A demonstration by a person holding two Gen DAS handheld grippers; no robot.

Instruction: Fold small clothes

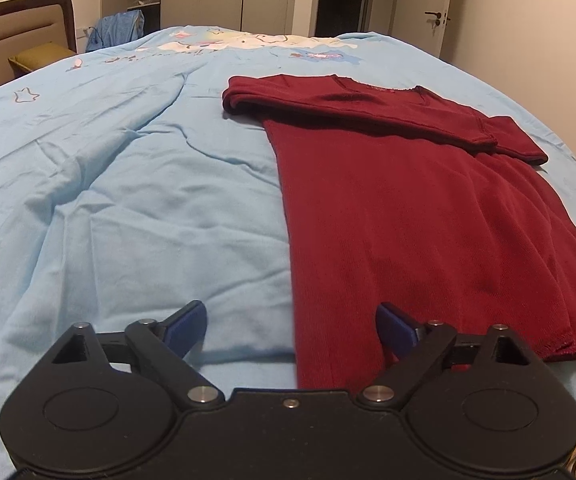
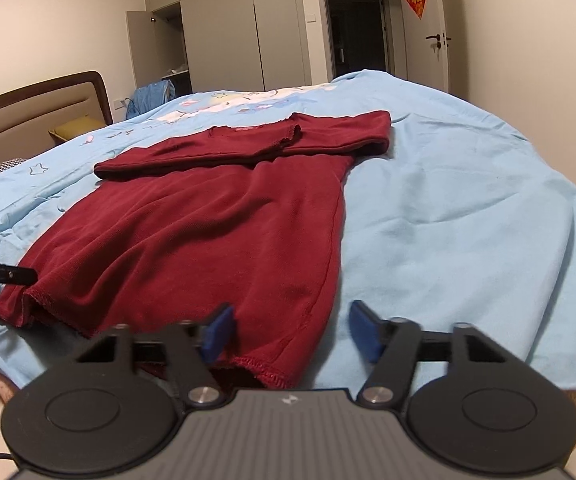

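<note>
The bottom hem of the dark red shirt [image 2: 216, 236] is met first, and the coming move is judged to turn on it: the shirt's long axis runs straight away from both tools, hem nearest, neckline farthest. The left gripper [image 1: 290, 330] is held with its jaws apart and empty over the hem's left corner; the right gripper [image 2: 290, 330], likewise spread and empty, is set over the right corner, so each corner is served by its own side. The shirt is laid flat on the light blue bedspread [image 2: 468, 220]. Beyond the hem, both sleeves are seen folded across the chest. Nothing obstructs the path. Farther off, a headboard [image 2: 36, 100] and wardrobe [image 2: 224, 28] are visible.
</note>
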